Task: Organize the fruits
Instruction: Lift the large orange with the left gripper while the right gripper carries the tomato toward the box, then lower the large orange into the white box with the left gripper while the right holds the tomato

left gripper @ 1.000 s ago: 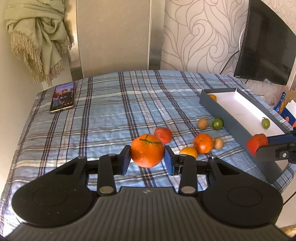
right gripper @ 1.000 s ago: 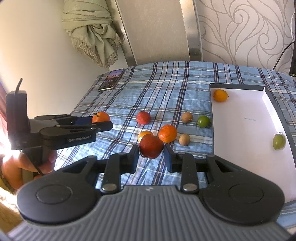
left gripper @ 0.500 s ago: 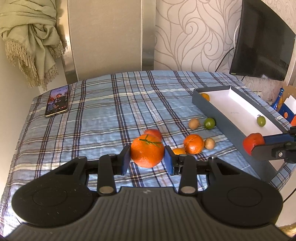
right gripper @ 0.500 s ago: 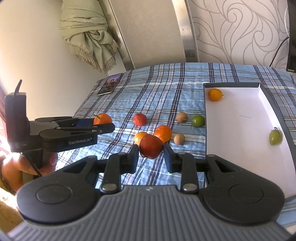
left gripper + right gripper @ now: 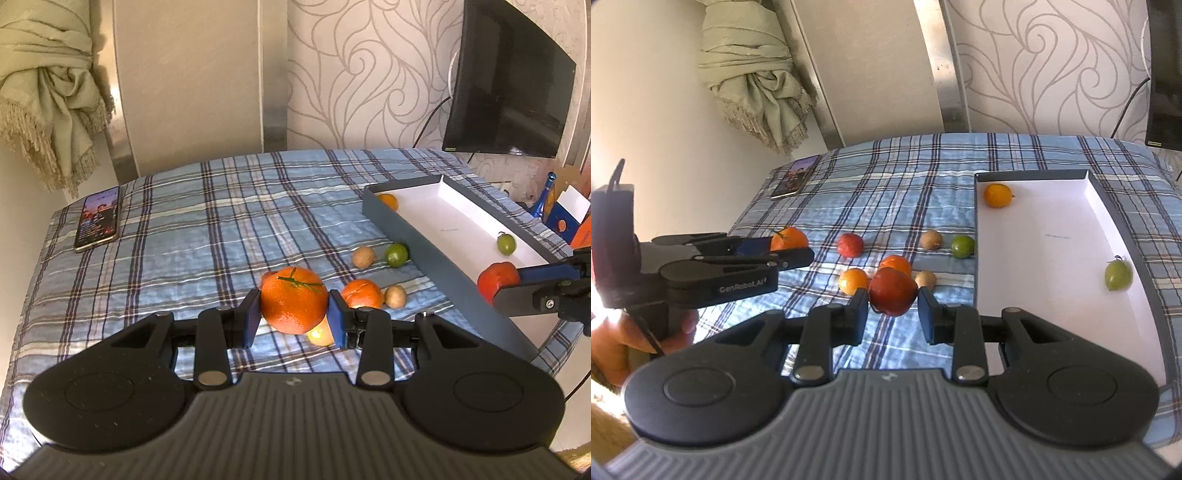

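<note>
My left gripper (image 5: 292,322) is shut on a large orange with a green stem (image 5: 294,300), held above the plaid cloth. My right gripper (image 5: 893,318) is shut on a red fruit (image 5: 892,290), held left of the grey tray (image 5: 975,221); it also shows at the right in the left wrist view (image 5: 496,278). The tray's white floor holds a small orange (image 5: 997,194) and a green fruit (image 5: 1118,275). On the cloth lie a red fruit (image 5: 850,244), an orange (image 5: 896,263), a small yellow-orange fruit (image 5: 852,280), two brown fruits (image 5: 931,239) and a lime (image 5: 962,245).
A phone (image 5: 97,218) lies on the cloth at the far left. A black TV (image 5: 506,96) hangs on the wall at right. A beige throw (image 5: 48,92) hangs at left. Boxes and a blue bottle (image 5: 546,195) stand beyond the tray.
Both grippers have risen and drawn back a little, each still holding its fruit. The loose fruits on the cloth have not moved.
</note>
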